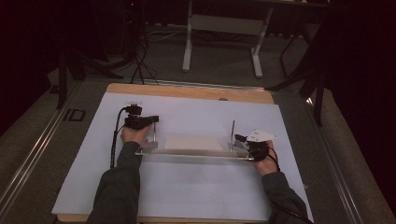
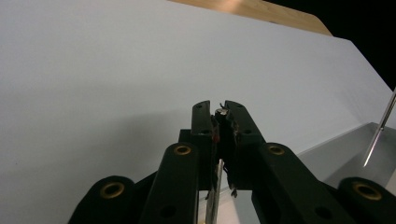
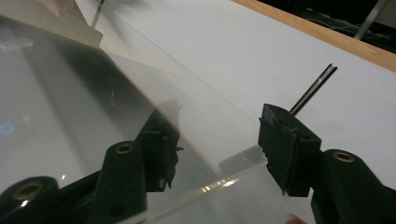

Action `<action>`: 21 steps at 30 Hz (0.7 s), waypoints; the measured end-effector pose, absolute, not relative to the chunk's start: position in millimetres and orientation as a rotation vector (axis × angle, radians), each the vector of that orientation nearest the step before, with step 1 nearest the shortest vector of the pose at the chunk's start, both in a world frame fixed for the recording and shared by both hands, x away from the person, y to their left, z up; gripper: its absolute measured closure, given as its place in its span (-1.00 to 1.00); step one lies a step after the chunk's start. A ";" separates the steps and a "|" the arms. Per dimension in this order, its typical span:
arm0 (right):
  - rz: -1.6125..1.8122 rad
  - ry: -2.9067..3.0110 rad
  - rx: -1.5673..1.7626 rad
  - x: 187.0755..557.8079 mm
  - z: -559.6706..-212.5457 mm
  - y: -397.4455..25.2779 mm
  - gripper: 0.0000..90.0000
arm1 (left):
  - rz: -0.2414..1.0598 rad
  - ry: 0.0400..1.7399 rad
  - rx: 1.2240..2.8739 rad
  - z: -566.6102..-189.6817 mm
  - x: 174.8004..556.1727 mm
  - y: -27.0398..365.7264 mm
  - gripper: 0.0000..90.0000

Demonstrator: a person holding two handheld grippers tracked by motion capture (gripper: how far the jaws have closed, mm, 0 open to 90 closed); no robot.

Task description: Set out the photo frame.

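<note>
A clear plastic plate (image 1: 194, 152) lies across the middle of the white sheet, with a thin upright metal rod near each end. My left gripper (image 1: 153, 120) is shut on the top of the left rod (image 1: 154, 134). In the left gripper view the jaws (image 2: 221, 116) pinch the rod's tip, and the right rod (image 2: 380, 130) and plate (image 2: 355, 144) show beyond. My right gripper (image 1: 243, 141) is open at the plate's right end, beside the right rod (image 1: 232, 131). One finger (image 3: 159, 149) sits behind the clear plate (image 3: 70, 93), the other finger (image 3: 285, 144) is beside the rod (image 3: 312, 91).
A white sheet (image 1: 187, 191) covers most of the wooden table (image 1: 187, 91). Beyond the table stands a desk frame (image 1: 222, 28) on a dark floor with cables. A metal rail (image 1: 28, 158) runs along the left side.
</note>
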State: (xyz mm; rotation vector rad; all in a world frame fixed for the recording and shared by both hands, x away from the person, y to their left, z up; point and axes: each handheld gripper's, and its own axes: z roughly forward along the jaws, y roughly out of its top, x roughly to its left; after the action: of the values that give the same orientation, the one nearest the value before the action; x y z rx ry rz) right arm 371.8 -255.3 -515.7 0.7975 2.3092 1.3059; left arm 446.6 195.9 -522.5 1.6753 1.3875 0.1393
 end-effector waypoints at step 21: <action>1.317 2.324 0.830 375.5 -512.5 -255.7 0.02 | 0.287 1.251 1.752 -507.3 420.1 212.2 0.37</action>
State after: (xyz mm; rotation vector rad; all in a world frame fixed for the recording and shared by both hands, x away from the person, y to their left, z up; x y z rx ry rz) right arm 375.5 -255.7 -512.5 0.8301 2.3240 1.3174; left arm 420.1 212.2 -507.3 1.7521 1.2508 0.2871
